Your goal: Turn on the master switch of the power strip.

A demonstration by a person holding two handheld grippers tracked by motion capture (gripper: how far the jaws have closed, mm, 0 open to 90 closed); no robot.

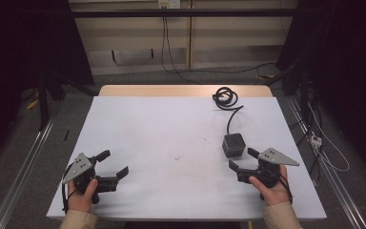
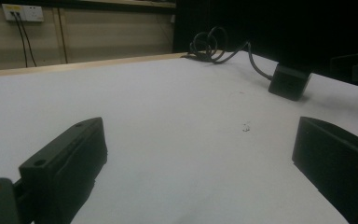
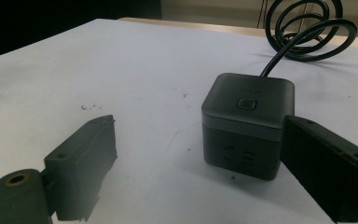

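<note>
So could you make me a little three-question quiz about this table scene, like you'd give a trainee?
1. True or false: the right gripper is shut on the dark grey cube-shaped power socket.
2. Multiple choice: where does the coiled black cable lie? A) at the table's far edge, B) between the two grippers, C) on the floor.
3. Short answer: what sits on the cube's top face in the right gripper view?

Key:
1. False. Its jaws stand open, and the cube sits just ahead, near one jaw.
2. A, on the white table, running back from the cube.
3. A small square button.
</note>
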